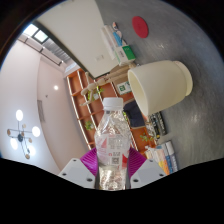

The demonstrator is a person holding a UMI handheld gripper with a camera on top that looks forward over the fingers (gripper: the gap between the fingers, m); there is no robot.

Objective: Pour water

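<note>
Gripper clamps a clear water bottle, both pink pads pressing its labelled body. A cream cup lies at two o'clock beyond.

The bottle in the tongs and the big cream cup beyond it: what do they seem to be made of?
The bottle, held by the tongs, looks like clear thin plastic: the background shows through it, and it has a white cap and a printed label. The cup looks like matte opaque plastic, possibly ceramic; its cream surface shows no gloss.
</note>
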